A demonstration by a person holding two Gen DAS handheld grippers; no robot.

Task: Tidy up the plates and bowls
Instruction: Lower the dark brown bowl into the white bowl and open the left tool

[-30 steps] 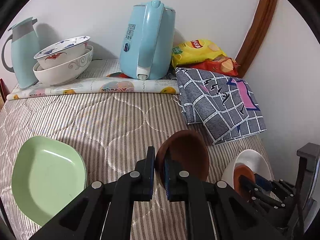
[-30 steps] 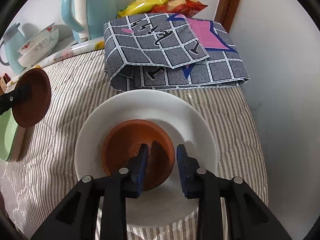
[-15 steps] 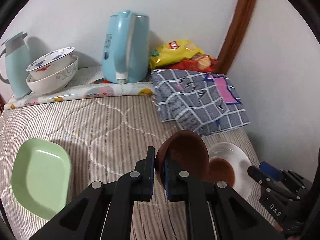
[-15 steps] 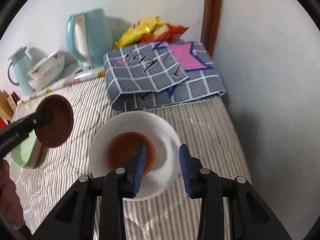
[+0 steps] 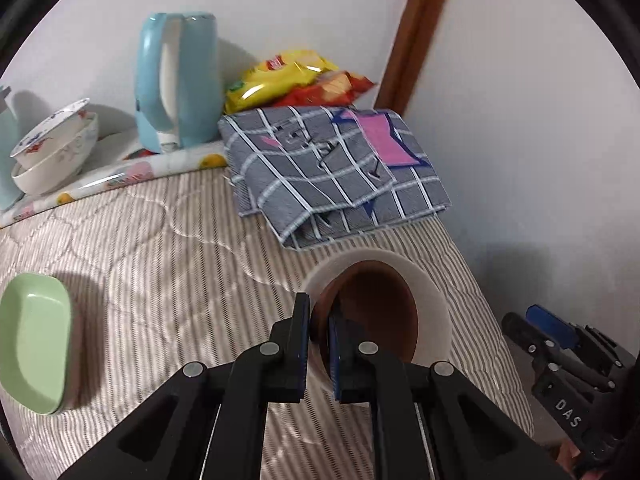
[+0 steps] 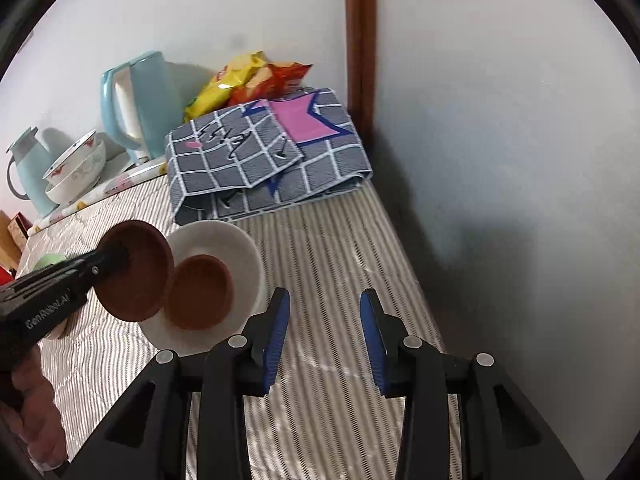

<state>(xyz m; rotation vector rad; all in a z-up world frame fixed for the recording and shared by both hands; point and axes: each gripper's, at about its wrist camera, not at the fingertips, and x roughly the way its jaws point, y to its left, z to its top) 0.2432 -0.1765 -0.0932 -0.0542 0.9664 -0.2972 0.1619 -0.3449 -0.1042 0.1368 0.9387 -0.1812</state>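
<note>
Your left gripper [image 5: 319,334] held a dark brown dish [image 6: 136,270] by its rim, over the white plate [image 6: 240,248].

Its fingers were pinched tight on that rim, and the dish hung tilted just above the plate's left edge, beside a second, lighter brown dish [image 6: 199,292] lying in the plate. Your right gripper [image 6: 324,336] sat to the plate's right, above the striped mattress cover [image 6: 340,240], fingers spread with nothing between them. Farther back lay a folded grey checked cloth [image 5: 332,168]; a green dish [image 5: 34,340] sat well apart on the left, and two stacked patterned bowls [image 5: 54,152] stood beside the blue kettle [image 5: 178,84].
</note>
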